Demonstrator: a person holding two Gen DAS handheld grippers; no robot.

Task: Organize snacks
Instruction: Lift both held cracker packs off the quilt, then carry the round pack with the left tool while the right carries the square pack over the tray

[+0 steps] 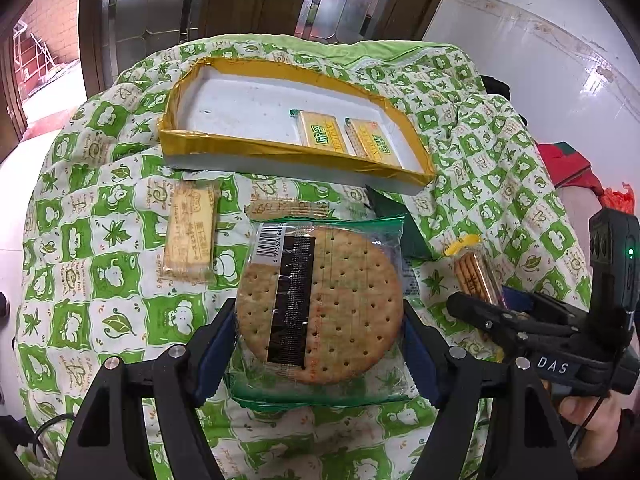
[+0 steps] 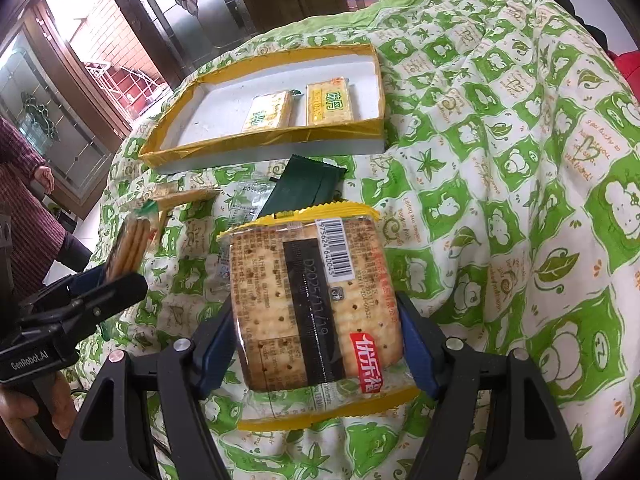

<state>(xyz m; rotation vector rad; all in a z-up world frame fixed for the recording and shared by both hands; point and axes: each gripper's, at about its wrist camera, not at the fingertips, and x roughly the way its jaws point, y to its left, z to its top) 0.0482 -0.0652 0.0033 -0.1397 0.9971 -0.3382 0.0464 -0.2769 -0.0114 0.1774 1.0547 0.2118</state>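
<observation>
The left gripper clamps a round cracker packet, barcode end toward twelve o'clock, while the right gripper clamps a square cracker packet, long axis running eleven to five o'clock.

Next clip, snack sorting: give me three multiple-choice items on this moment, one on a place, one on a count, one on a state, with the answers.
1. Where are the two yellow cracker packs?
A. On the quilt beside the tray
B. Inside the yellow-rimmed tray
C. Under the dark green packet

2. How many packs are in the tray?
A. Two
B. Four
C. None

3. What is the left claw doing?
A. Standing open with nothing between its fingers
B. Clamped on a dark green packet
C. Holding a round cracker pack by its sides

Answers:
1 B, both yellow packs lie on the tray's white floor, side by side near one end.
2 A, only those two show inside the rim in both wrist views.
3 C, the blue pads press on both sides of the round cracker in its clear, green-edged wrapper.
</observation>
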